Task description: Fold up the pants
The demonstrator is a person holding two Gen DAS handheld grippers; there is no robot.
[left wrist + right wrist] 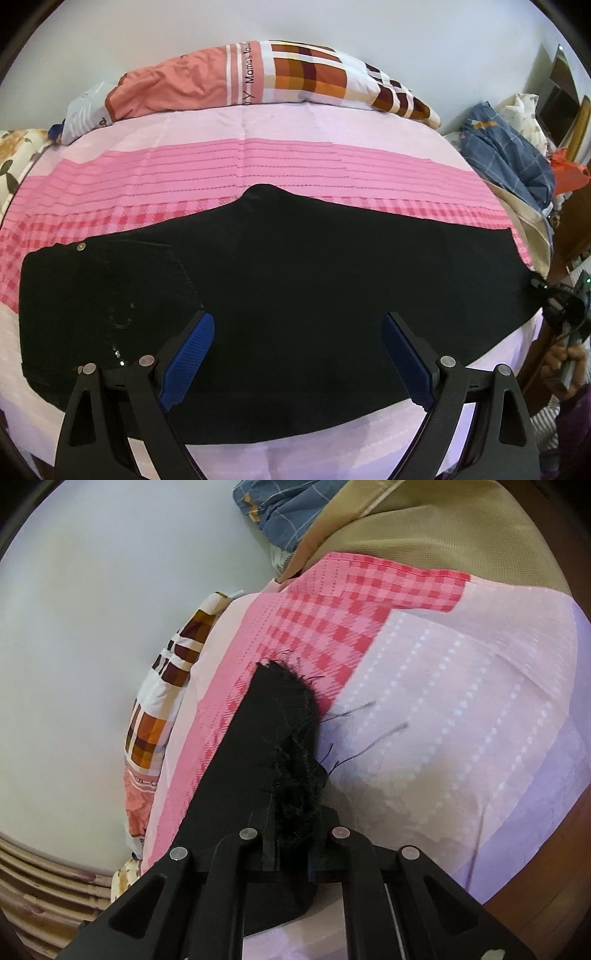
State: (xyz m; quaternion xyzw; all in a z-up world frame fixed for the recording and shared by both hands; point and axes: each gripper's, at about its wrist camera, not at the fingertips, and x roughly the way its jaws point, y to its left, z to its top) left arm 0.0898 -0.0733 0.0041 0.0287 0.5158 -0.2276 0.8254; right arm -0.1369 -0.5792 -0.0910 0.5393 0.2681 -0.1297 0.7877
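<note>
Black pants lie spread across the pink bedsheet, folded lengthwise, waist and back pocket at the left, leg ends at the right. My left gripper hovers over the near middle of the pants, its blue pads wide apart with nothing pinched between them. In the right wrist view my right gripper is shut on the frayed hem of the pants, which bunches between its fingers and lifts slightly off the sheet. The right gripper also shows at the far right edge of the left wrist view, held by a hand.
A folded orange and checked quilt lies along the far side of the bed by the white wall. A blue checked cloth and other bedding pile up at the right end. The wooden bed edge runs at the lower right.
</note>
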